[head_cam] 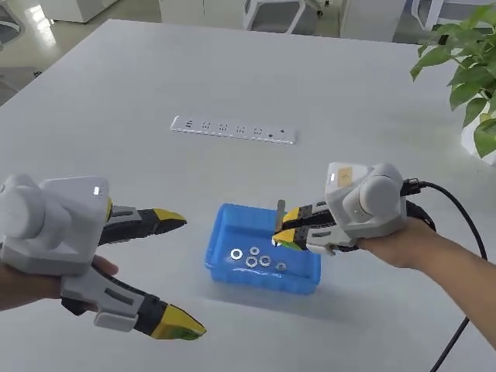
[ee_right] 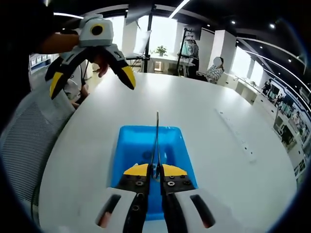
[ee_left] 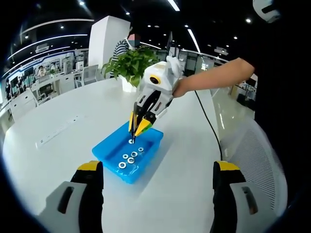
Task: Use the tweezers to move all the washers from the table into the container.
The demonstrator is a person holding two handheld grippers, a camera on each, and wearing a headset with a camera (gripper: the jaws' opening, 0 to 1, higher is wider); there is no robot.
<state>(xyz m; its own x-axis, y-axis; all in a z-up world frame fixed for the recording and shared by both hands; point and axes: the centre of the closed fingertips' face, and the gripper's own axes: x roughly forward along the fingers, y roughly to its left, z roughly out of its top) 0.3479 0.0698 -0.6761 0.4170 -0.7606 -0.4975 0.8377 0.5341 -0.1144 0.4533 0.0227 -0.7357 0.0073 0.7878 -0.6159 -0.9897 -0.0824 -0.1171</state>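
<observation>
A blue container [head_cam: 232, 225] sits on the white table, with several silver washers [head_cam: 253, 257] in its near half. My right gripper [head_cam: 288, 232] hovers over the container's right side, shut on thin metal tweezers [head_cam: 280, 212]. In the right gripper view the tweezers [ee_right: 156, 138] stick out from between the yellow tips over the container [ee_right: 136, 145]. In the left gripper view the tweezer tip [ee_left: 131, 139] reaches down into the container [ee_left: 146, 145] near the washers [ee_left: 130, 158]; whether it holds a washer I cannot tell. My left gripper [head_cam: 177, 273] is open, left of the container, holding nothing.
A white power strip [head_cam: 232, 129] lies farther back on the table. A potted plant [head_cam: 465, 70] stands at the right edge. A black cable [head_cam: 465, 225] trails from the right gripper. Bare tabletop [head_cam: 155, 77] lies around the container.
</observation>
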